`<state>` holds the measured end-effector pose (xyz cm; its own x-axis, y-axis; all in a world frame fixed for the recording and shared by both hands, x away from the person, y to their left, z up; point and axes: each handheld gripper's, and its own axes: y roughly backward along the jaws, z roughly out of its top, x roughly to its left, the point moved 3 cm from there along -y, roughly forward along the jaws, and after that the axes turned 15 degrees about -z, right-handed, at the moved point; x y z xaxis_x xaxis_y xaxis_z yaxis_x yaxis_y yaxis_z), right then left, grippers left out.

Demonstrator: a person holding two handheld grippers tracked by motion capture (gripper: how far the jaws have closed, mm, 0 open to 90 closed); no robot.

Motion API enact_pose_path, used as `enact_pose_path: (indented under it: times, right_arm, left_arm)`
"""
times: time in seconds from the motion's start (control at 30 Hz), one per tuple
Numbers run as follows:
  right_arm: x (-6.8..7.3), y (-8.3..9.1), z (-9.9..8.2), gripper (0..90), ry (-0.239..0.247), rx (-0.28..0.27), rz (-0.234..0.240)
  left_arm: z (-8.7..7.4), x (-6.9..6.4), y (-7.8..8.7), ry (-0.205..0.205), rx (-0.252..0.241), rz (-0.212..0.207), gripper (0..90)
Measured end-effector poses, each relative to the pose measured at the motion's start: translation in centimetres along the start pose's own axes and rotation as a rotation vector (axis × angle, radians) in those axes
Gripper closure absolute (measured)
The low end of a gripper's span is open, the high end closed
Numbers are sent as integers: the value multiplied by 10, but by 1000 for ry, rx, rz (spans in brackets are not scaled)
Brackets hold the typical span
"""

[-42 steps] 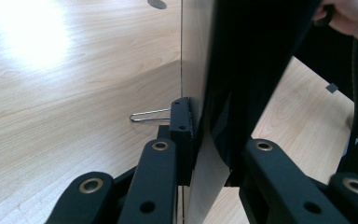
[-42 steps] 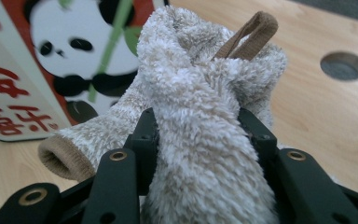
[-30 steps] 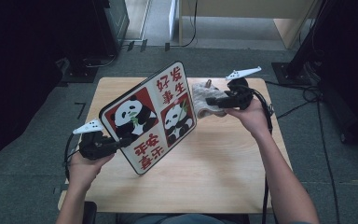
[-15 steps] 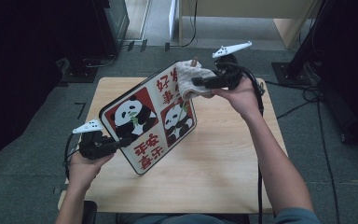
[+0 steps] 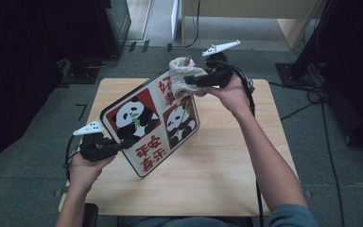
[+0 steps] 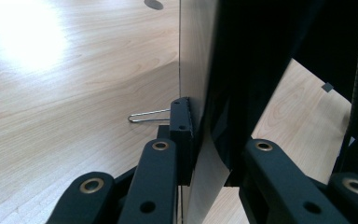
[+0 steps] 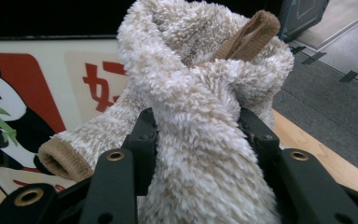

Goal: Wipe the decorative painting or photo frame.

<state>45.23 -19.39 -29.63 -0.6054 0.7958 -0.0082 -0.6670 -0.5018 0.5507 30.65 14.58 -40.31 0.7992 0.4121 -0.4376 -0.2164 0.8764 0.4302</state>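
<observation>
High view: a person sits at the 6 o'clock side of a light wooden table (image 5: 217,179) and holds a gripper in each hand. The left gripper (image 5: 123,143) is at about 8 o'clock on the table. Its jaws pinch the near left corner of a big board (image 5: 146,120) with two pandas and red writing on it. The board is tilted up, with its low corner resting on the table at about 6 o'clock and its top edge up at 12 o'clock.

The right gripper (image 5: 194,81) is up at 12 o'clock, at the top edge of the board. Its jaws squeeze a fluffy cream cloth (image 5: 182,78) with brown edges. The cloth is bunched up and rests on the top corner of the board, over some of the red writing.

Left gripper view: the two black jaws press on the board from both sides, so the thin edge of the board (image 6: 193,70) goes straight up the middle. A small black clip (image 6: 182,123) with a wire loop sits on the board's edge, touching the left jaw.

Right gripper view: the cloth (image 7: 200,130) is packed tight between the two jaws. A brown cuff hangs at 8 o'clock and another pokes up at 1 o'clock. The panda board (image 7: 37,93) is behind it at 9 o'clock.
</observation>
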Motion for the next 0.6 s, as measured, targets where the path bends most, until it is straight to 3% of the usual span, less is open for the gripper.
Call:
enact_pose_path:
  times: [0.6]
  right_arm:
    - [-5, -14, -22, 565, -23, 29, 3]
  left_arm:
    - [0, 1, 0, 2, 4, -8, 803]
